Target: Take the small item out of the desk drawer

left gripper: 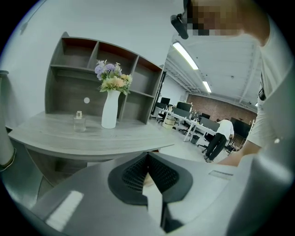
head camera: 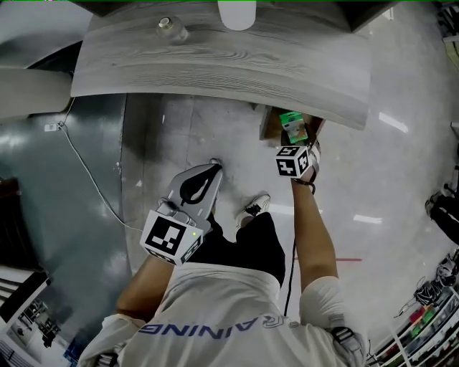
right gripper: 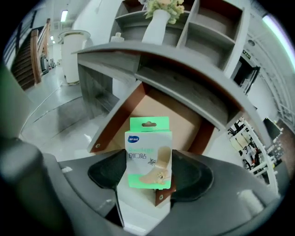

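Under the grey desk [head camera: 215, 64] a brown drawer [head camera: 271, 125] stands pulled out at the right. Its bare floor [right gripper: 152, 115] shows in the right gripper view. A small green and white box of plasters [right gripper: 148, 156] stands upright between the jaws of my right gripper [right gripper: 150, 177], which press on its sides over the drawer's front edge. From above, the box [head camera: 292, 127] sits just past my right gripper [head camera: 294, 137]. My left gripper [head camera: 211, 168] hangs lower, away from the desk, with its jaws together and nothing in them [left gripper: 147, 173].
On the desk stand a white vase [head camera: 237, 14] with flowers [left gripper: 113, 78] and a small glass bottle [head camera: 171, 29]. A shelf unit [left gripper: 92, 78] rises behind. A cable [head camera: 86, 172] runs over the floor at the left. The person's shoe [head camera: 252, 208] is below the drawer.
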A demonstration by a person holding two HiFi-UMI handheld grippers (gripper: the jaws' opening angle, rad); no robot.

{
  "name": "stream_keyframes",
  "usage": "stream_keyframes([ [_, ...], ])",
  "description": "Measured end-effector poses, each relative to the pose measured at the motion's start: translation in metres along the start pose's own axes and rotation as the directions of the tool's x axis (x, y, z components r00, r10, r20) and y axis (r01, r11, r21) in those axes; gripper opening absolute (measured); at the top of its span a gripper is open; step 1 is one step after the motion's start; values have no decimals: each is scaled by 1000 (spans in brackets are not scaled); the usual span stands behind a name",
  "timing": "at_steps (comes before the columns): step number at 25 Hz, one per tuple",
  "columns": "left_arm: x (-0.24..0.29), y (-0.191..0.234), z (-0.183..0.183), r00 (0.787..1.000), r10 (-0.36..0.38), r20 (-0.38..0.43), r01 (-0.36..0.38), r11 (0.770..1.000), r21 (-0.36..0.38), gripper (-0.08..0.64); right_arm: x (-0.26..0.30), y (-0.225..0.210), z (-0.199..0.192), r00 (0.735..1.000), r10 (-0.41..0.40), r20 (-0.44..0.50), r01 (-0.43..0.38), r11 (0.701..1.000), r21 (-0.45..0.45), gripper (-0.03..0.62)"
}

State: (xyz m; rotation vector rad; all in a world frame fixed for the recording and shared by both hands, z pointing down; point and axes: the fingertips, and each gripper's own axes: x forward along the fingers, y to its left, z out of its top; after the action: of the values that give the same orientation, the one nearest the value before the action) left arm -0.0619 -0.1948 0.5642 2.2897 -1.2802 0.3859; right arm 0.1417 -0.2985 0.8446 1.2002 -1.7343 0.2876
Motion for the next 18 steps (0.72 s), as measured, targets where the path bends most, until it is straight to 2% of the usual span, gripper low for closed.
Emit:
stream_keyframes([
  [5,4,-41,30,997,-73,31,71,997,38,-2,-68,-7,3,995,18,103,-22,999,34,319],
  [10,8,-83,63,983,-174,61,168,980,103,-2,-147,-37,7,982,-42,183,15,989,149,319],
  [15,0,-141,96,960,-266,89,250,955,159,-2,-254,-82,16,951,-127,283,42,956,289,319],
  [18,3,-176,117,933,-343,105,316,925,212,-2,-316,-118,17,922,-218,320,78,913,399,319],
])
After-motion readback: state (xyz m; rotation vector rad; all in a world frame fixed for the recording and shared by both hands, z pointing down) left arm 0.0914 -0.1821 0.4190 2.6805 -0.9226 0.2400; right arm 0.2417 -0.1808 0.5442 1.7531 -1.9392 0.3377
